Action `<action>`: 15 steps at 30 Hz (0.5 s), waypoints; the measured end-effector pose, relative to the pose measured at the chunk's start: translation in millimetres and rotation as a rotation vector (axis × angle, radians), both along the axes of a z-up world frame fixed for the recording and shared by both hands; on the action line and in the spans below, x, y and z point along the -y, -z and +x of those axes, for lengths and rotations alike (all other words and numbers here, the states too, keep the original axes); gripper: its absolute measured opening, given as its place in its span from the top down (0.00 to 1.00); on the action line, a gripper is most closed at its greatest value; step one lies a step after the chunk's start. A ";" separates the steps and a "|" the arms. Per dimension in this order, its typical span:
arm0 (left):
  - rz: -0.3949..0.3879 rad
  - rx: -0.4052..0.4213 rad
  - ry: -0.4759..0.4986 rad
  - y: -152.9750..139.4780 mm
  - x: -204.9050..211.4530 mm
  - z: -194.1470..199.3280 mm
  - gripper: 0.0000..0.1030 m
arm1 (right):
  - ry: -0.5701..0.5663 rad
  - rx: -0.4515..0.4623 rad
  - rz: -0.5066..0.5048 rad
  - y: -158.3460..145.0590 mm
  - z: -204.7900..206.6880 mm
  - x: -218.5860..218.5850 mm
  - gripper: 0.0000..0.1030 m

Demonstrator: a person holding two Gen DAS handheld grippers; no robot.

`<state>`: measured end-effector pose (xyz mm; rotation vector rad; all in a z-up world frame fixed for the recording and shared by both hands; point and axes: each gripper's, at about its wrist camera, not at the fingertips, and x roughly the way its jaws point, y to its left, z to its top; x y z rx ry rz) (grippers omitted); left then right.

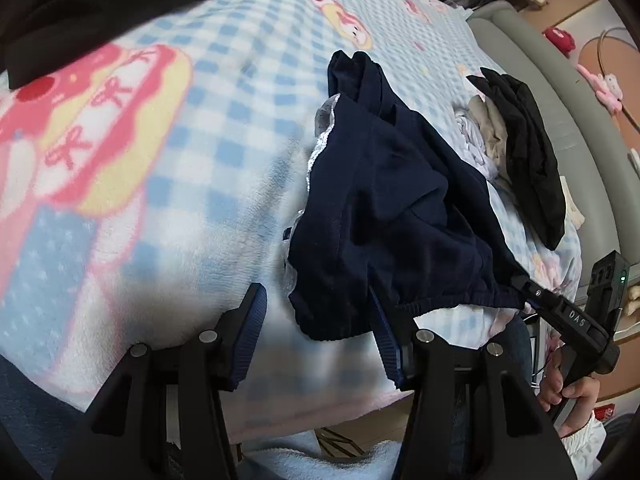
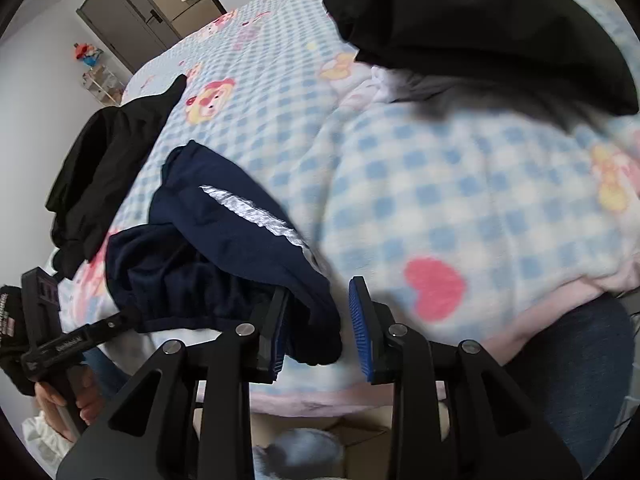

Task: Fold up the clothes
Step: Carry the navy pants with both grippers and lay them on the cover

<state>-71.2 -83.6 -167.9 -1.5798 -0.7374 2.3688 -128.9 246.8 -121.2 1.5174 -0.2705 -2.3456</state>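
Note:
Navy shorts with a white side stripe (image 1: 384, 208) lie crumpled near the front edge of a bed covered by a blue-checked cartoon blanket (image 1: 224, 92). They also show in the right wrist view (image 2: 224, 240). My left gripper (image 1: 320, 320) is open, its right finger against the shorts' waistband hem. In the left wrist view another gripper (image 1: 524, 292) pinches the waistband at the right. My right gripper (image 2: 320, 320) is open, with the shorts' near edge hanging between the fingers (image 2: 362, 320).
A black garment (image 1: 528, 148) lies over pale clothes (image 1: 480, 132) at the bed's right edge. A large black garment (image 2: 480, 28) lies further back on the blanket (image 2: 460, 184). A grey bed frame (image 1: 560, 92) runs along the right. A cardboard box (image 2: 360, 432) sits below.

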 end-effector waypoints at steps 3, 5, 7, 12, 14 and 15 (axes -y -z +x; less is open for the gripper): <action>0.026 -0.005 0.042 2.4 -5.3 -4.6 0.58 | -0.082 0.075 -0.003 17.2 -4.8 10.3 0.72; 0.006 -0.017 0.055 -3.4 -7.6 -10.0 0.84 | -0.115 0.093 -0.002 25.5 -9.7 19.3 0.71; -0.021 -0.060 0.071 -23.5 -7.9 -19.7 0.86 | -0.134 0.098 0.000 29.5 -17.0 26.8 0.84; -0.084 -0.298 0.082 -140.1 9.1 -75.5 0.88 | -0.177 -0.098 -0.100 -64.1 -64.9 43.1 0.94; -0.099 -0.442 0.070 -202.3 15.9 -85.3 0.88 | -0.175 -0.202 -0.162 -115.6 -80.7 45.9 0.94; -0.107 -0.504 0.066 -225.9 17.7 -80.0 0.88 | -0.166 -0.257 -0.193 -134.4 -76.6 42.7 0.94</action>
